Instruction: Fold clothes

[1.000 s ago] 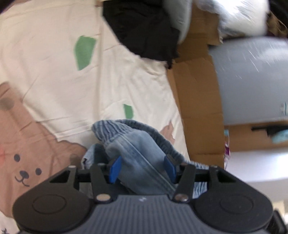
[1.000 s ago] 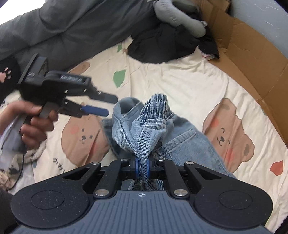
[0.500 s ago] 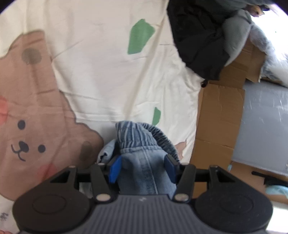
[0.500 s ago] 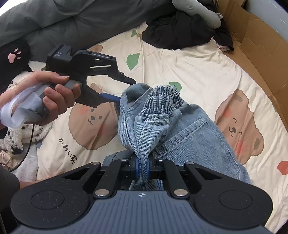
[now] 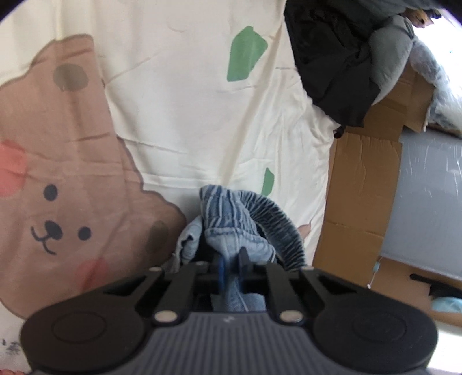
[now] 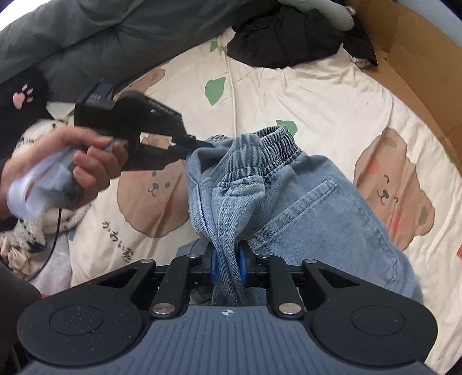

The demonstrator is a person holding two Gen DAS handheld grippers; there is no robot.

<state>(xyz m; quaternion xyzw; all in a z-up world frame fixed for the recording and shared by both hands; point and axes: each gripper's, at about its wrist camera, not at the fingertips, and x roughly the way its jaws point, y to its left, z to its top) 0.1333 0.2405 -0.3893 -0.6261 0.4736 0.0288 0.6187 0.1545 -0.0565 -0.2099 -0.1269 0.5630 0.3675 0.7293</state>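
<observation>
**Blue jeans, held at two points above bear-print bedsheet**

Item: light blue denim jeans (image 6: 303, 202) with gathered elastic waistband (image 6: 271, 144), bunched and lifted off the sheet; one back pocket faces up on the right side.

Right gripper (image 6: 228, 261): jaws closed on a twisted fold of the denim below the waistband, blue pads pressed against the cloth on both sides.

Left gripper (image 5: 231, 264): jaws clamped on the jeans just under the waistband, fabric pinched between them. In the right wrist view the same tool's tips meet the left edge of the waistband, and a hand (image 6: 78, 167) grips its handle.

Support: cream bedsheet (image 6: 317, 95) printed with brown bears and green patches.

Surroundings: black garment (image 6: 283, 43) heaped at the far edge of the sheet; grey plush toy (image 6: 332, 11) on top of it; grey quilt (image 6: 101, 37) at far left; cardboard (image 6: 404, 57) lining the right side of the bed.
</observation>
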